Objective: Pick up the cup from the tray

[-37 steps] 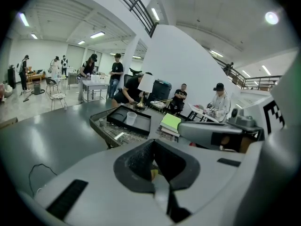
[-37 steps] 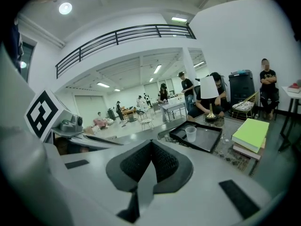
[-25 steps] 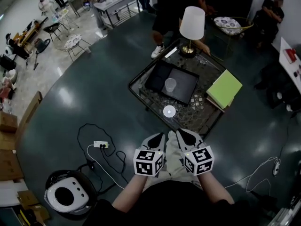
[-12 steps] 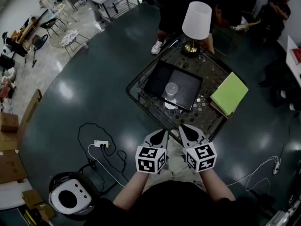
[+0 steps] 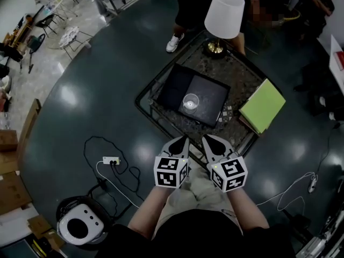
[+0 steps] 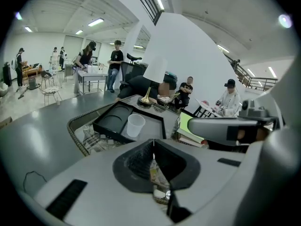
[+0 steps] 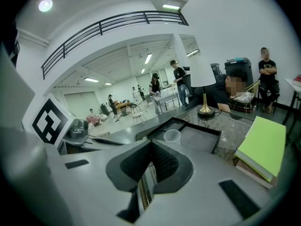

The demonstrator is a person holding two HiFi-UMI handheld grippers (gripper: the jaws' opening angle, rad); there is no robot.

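Note:
A clear plastic cup (image 5: 190,103) stands upright on the black tray (image 5: 207,93) on the low glass-topped table (image 5: 161,122). My left gripper (image 5: 180,143) and right gripper (image 5: 208,142) are side by side just short of the table's near edge, both shut and empty. The cup is well ahead of them, untouched. The left gripper view shows the cup (image 6: 135,125) on the tray (image 6: 110,122) beyond the shut left gripper (image 6: 153,142). In the right gripper view the cup (image 7: 172,136) sits past the shut right gripper (image 7: 150,144), slightly right of it.
A white-shaded lamp (image 5: 224,15) stands at the table's far side. A green book (image 5: 262,105) lies on its right part. A power strip with cables (image 5: 111,160) and a round white device (image 5: 78,228) lie on the floor to the left. People stand and sit behind the table.
The head view has come nearer to the table. Both grippers stay shut and side by side, now closer to the table's near edge. The cup has not moved on the tray.

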